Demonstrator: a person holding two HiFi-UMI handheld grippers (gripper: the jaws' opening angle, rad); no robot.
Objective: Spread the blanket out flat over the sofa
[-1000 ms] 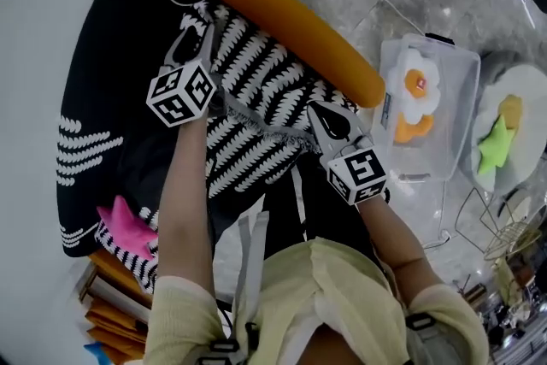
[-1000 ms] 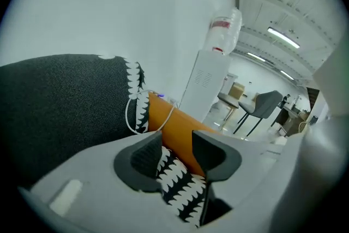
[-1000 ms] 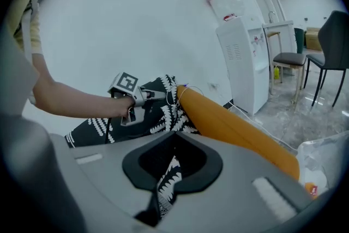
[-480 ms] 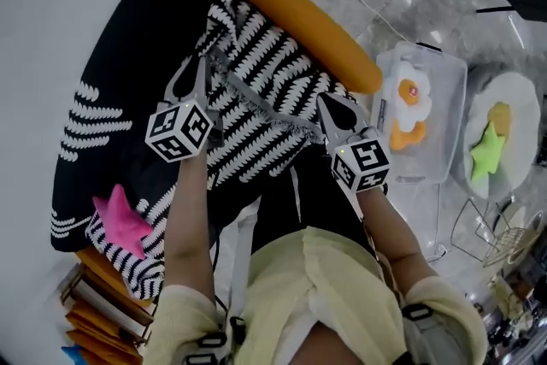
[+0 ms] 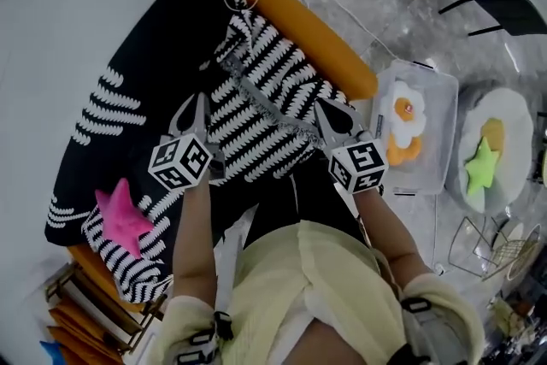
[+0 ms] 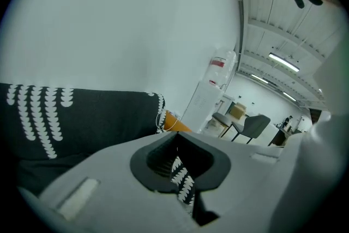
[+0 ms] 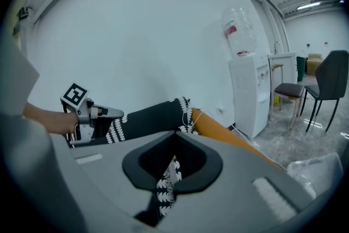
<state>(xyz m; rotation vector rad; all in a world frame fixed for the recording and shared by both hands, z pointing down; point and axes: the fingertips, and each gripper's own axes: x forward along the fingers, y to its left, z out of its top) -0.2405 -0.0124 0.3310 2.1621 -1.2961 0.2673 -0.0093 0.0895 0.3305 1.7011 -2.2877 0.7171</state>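
A black blanket with white leaf-like stripes (image 5: pixel 128 90) lies over the orange sofa (image 5: pixel 308 34), its striped part (image 5: pixel 265 98) bunched toward me. My left gripper (image 5: pixel 195 108) has just been closing its jaws and is now shut on a strip of the blanket's edge (image 6: pixel 182 185). My right gripper (image 5: pixel 329 117) is shut on another stretch of that edge (image 7: pixel 166 185). The fringed edge hangs taut between the two grippers. In the right gripper view the left gripper (image 7: pixel 106 113) shows above the dark blanket (image 7: pixel 152 117).
A pink star toy (image 5: pixel 120 218) lies on the blanket's near left. A clear bin (image 5: pixel 444 85) with a fried-egg toy stands right of the sofa, beside a white round cushion (image 5: pixel 513 98) bearing a green star. A water dispenser (image 7: pixel 248 90), a chair (image 5: pixel 504 8) and a white cable (image 5: pixel 342 8) are beyond.
Both grippers have come up and back toward me, the left one farther. The striped blanket edge has lifted with them and now stretches between them.
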